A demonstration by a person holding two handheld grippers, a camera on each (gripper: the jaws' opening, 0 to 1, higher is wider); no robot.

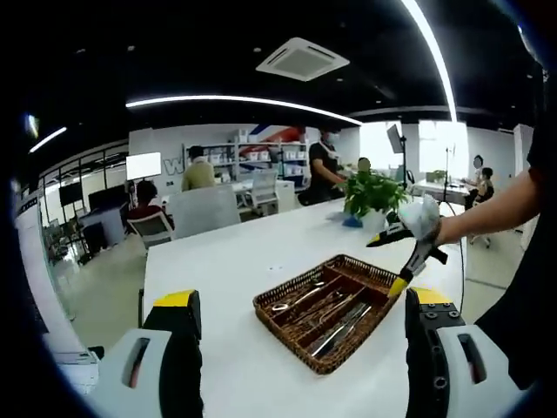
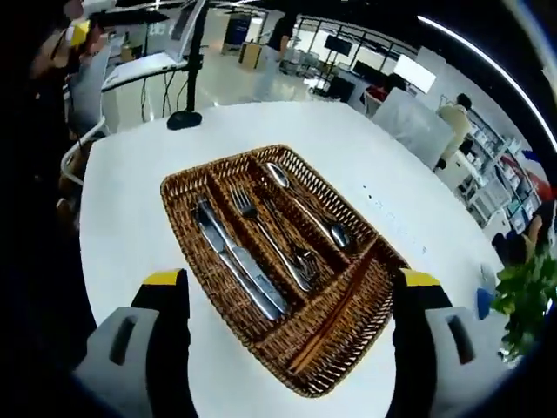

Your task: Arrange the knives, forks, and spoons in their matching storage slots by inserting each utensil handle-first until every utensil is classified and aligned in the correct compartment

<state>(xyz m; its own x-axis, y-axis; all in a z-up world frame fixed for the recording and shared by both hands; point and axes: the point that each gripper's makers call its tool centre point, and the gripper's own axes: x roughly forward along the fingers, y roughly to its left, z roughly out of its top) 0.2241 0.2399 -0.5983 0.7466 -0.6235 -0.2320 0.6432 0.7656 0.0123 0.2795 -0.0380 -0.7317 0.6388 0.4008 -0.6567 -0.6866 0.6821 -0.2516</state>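
The white counter is the biggest thing here, a long pale top carrying a brown wicker tray that sits near the middle of the right gripper view and, in the left gripper view, at about 5 o'clock from the picture's centre. The tray is split into long slots side by side, with one cross slot along its end at 5 o'clock in the right gripper view.

In that view the slot toward 8 o'clock holds the knives, lying flat and parallel. The middle slot holds the forks, their prongs toward 11 o'clock. The slot toward 2 o'clock holds the spoons, one bowl at each end. The cross slot holds something long and thin; I cannot tell what.

A leafy green plant stands on the counter beyond the tray at 1 o'clock in the left gripper view.

The left tongs have their jaws wide apart with nothing between them, above the counter with the tray just ahead. The right tongs are likewise spread and grip nothing, hanging over the tray's near end. They also appear in the left gripper view, held by a hand at 3 o'clock, tips just beside the tray's rim.
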